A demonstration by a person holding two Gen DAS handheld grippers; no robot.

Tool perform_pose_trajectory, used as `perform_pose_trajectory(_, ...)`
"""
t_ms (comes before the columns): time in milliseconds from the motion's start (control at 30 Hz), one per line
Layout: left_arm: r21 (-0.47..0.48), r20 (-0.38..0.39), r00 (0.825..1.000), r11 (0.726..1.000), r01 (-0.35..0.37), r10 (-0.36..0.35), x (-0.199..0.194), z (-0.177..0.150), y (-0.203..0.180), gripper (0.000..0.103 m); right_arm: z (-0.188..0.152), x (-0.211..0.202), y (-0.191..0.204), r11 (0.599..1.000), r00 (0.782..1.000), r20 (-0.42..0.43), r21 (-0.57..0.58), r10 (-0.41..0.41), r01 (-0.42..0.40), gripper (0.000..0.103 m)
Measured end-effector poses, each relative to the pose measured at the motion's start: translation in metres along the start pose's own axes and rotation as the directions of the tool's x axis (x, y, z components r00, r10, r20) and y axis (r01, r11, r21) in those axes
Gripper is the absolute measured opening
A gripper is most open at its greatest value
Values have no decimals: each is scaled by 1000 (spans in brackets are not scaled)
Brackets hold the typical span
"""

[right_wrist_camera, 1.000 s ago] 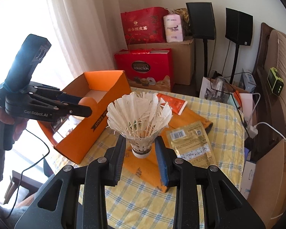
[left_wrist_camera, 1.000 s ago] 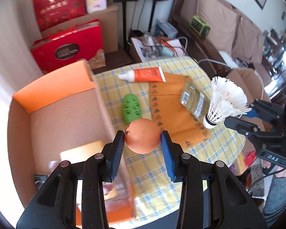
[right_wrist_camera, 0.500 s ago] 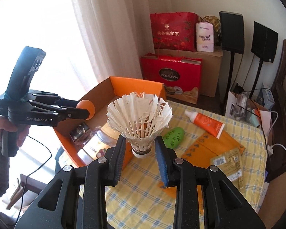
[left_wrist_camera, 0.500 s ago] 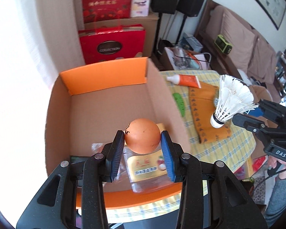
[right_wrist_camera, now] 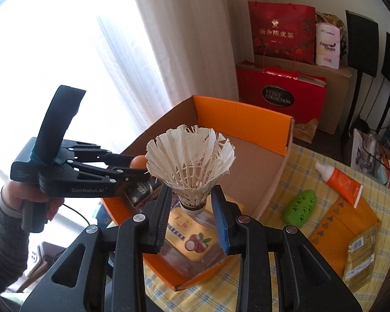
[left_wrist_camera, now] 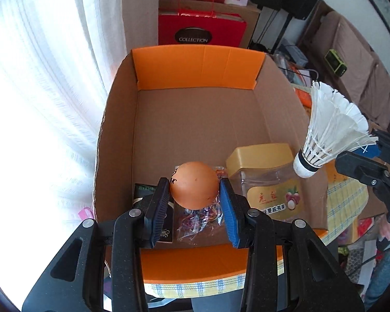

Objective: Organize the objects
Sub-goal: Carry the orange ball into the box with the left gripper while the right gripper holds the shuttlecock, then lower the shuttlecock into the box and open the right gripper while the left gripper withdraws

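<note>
The round orange ball [left_wrist_camera: 194, 185] sits squeezed in the left claw [left_wrist_camera: 194, 202] above the brown cardboard box [left_wrist_camera: 202, 119], ready to drop, while the right claw [right_wrist_camera: 192, 214] pinches the white feather shuttlecock [right_wrist_camera: 191, 167].

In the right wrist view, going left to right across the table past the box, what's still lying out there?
Cardboard box → green toy → orange tube → gold packet, with the orange envelope under the last two.

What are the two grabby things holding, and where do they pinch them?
The left gripper pinches the orange ball by its two sides. The right gripper pinches the white shuttlecock at its round base, feathers pointing up.
</note>
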State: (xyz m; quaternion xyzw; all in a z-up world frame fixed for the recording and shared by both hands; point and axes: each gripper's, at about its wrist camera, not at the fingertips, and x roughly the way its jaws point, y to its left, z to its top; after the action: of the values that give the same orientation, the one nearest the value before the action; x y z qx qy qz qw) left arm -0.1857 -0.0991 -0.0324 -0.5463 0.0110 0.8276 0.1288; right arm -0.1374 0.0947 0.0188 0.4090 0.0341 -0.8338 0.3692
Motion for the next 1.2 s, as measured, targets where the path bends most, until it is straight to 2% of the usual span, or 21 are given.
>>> perform_pose_trajectory(300,-20,-41,999,1000,-15,15,11,-23,15,37,-4,43,27,993,989,-87,35,120,-117,31)
perform_pose_trajectory(367,-26,-50,998,999,-26,25,10,-25,17,42,-6,54,31,989,984,-111,47,142,-137,31)
perform_pose_trajectory(433,-34,-47,998,998,-47,45,6,-27,19,55,-8,62,35,988,979,-135,53,150,-144,31)
perform_pose_trajectory(500,-39,-38,998,998,-57,56,2,-27,25,60,-9,68,38,991,978,-159,45,132,-126,32)
perform_pose_trajectory(633,-60,-11,999,997,-47,46,-10,-21,29,61,-14,78,46,999,980,-195,-6,48,-50,35)
perform_pose_trajectory(733,-67,5,999,997,-41,42,-16,-18,30,65,-14,78,42,999,977,-207,12,46,-44,35)
perform_pose_trajectory(833,-72,15,999,997,-33,34,-17,-15,28,66,-14,73,36,999,979,-199,22,36,-32,42)
perform_pose_trajectory(900,-75,19,999,997,-29,30,-17,-14,26,73,-11,68,31,999,982,-187,29,29,-24,45)
perform_pose_trajectory(1200,-78,35,999,997,15,-12,-17,-7,13,86,-10,32,18,999,991,-122,9,-51,53,58)
